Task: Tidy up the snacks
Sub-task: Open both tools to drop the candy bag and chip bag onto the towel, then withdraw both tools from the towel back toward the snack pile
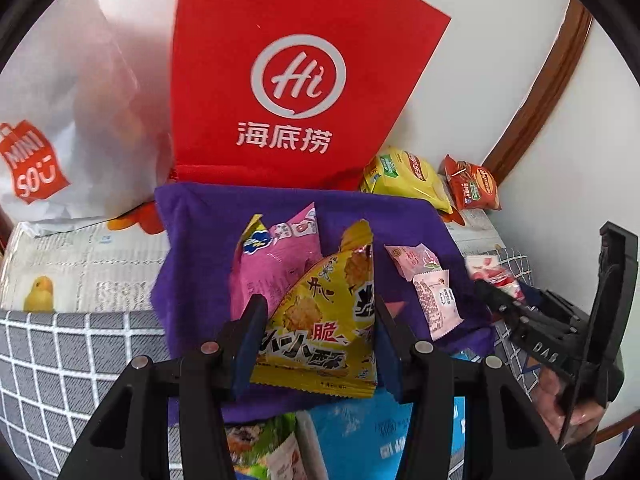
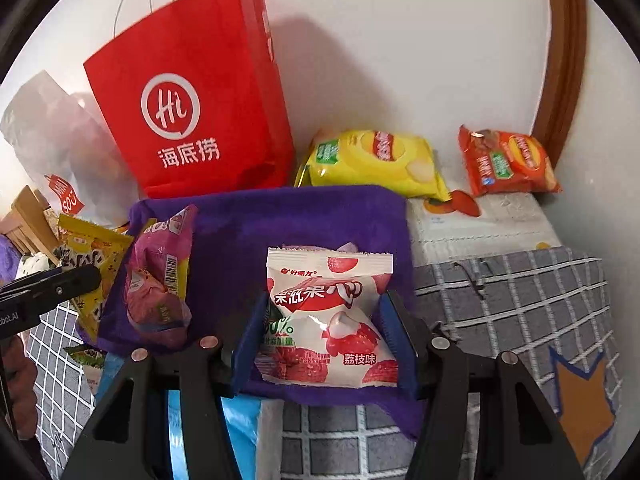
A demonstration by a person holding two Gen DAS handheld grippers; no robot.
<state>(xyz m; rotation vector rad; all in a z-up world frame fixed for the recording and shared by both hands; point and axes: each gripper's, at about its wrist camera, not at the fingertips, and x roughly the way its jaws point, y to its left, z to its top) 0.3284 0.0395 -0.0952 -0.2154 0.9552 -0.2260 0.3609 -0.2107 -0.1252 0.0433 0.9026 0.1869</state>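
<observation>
My left gripper (image 1: 316,312) is shut on a yellow triangular snack packet (image 1: 320,320) and holds it over the purple cloth (image 1: 192,240). A pink snack bag (image 1: 276,264) and small pink packets (image 1: 434,300) lie on the cloth beyond it. My right gripper (image 2: 324,312) is shut on a white and red lychee candy packet (image 2: 328,320) above the same purple cloth (image 2: 240,232). In the right wrist view the pink bag (image 2: 160,276) lies at the left, with the yellow packet (image 2: 94,256) and the left gripper's finger beside it. The right gripper body shows in the left wrist view (image 1: 560,320).
A red paper bag (image 1: 288,80) and a white Miniso bag (image 1: 52,120) stand at the back by the wall. A yellow chip bag (image 2: 372,160) and an orange chip bag (image 2: 508,164) lie at the back right. A grey checked cover (image 2: 520,300) lies beneath. More packets (image 1: 352,432) lie near me.
</observation>
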